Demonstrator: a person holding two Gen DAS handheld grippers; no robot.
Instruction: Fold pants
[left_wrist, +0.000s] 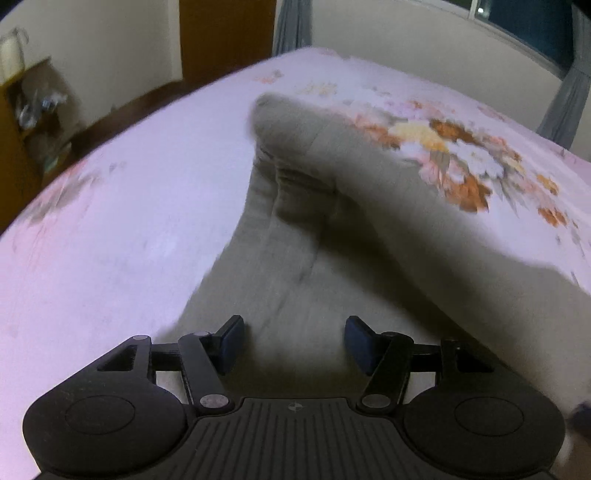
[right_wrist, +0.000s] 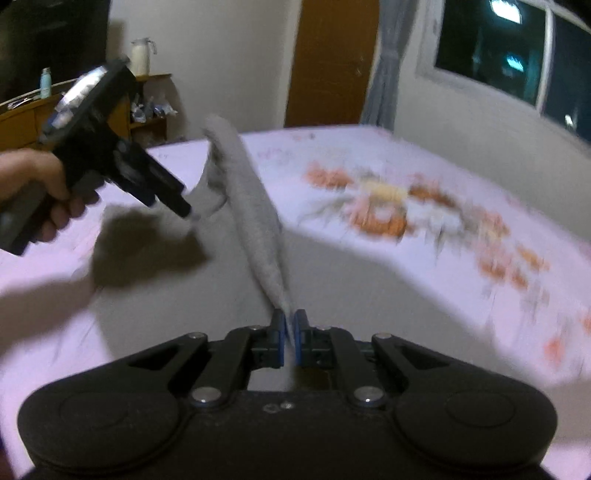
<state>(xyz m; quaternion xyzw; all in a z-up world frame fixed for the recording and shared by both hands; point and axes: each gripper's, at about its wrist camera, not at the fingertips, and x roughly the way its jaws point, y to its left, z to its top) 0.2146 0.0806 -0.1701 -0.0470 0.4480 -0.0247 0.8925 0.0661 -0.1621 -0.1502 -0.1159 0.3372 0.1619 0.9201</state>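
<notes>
The pants (left_wrist: 325, 229), grey and soft-looking, lie across the middle of the left wrist view on a bed (left_wrist: 129, 206) with a pale pink sheet and an orange flower print toward the right of that frame. In the right wrist view one edge of the pants (right_wrist: 255, 229) is lifted off the sheet and runs as a taut, narrow band from the bottom centre up to the upper left of centre, where it bunches and droops.

The right gripper (right_wrist: 290, 338) has its blue pads pressed together on the low end of that band, so it is clamped on the cloth. The left gripper (left_wrist: 293, 343) shows its pads standing well apart in its own view, with grey cloth seen beyond and below the gap; nothing is pinched between them there. In the right wrist view the left gripper (right_wrist: 184, 210) sits at the left of the frame, held by a hand (right_wrist: 40, 192), its tip just beside the bunched upper part of the cloth; blur hides whether it touches.

The step in hand appears to be the first fold: one edge is raised and being carried over the rest of the pants. The fold itself looks not yet laid down.

The next move likely calls for the left gripper to take hold of the far end of the raised edge, so both ends travel together, then for both to lower the cloth flat and even onto the layer below.

Behind the bed stand a wooden door (right_wrist: 332, 62), a dark window (right_wrist: 517, 55) and a wooden shelf (right_wrist: 147, 107) at upper left.
</notes>
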